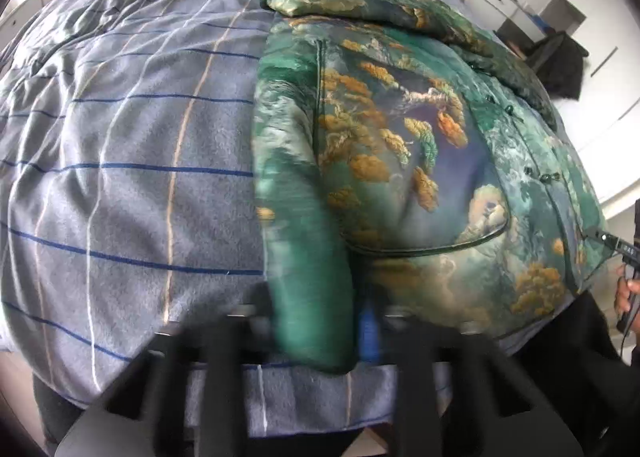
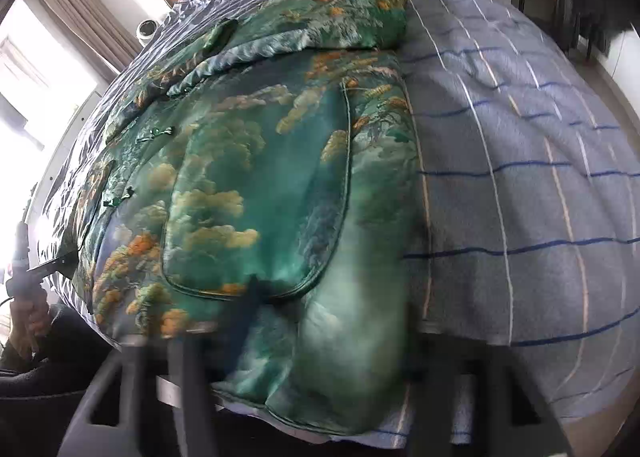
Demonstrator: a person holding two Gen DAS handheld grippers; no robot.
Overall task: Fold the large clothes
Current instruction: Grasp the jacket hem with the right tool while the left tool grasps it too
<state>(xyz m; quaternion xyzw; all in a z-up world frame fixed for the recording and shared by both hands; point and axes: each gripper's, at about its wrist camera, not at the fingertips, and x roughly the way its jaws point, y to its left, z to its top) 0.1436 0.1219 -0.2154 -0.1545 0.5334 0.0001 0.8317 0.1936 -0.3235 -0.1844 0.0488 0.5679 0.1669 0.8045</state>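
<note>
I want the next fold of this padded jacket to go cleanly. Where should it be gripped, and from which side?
Grip the jacket at its near bottom hem, one corner per gripper, coming from the bed's near edge. It lies flat, front up on the checked blanket, hem nearest and sleeves already folded in; the left gripper and right gripper straddle those padded corners already.

Green jacket [image 1: 400, 177] on checked bed [image 1: 120, 177]

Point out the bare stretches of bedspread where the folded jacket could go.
Bare checked bedspread lies on the jacket's left in the left wrist view, and more on its other side in the right wrist view. The near hem is crowded: both grippers have jacket fabric between their jaws.
</note>
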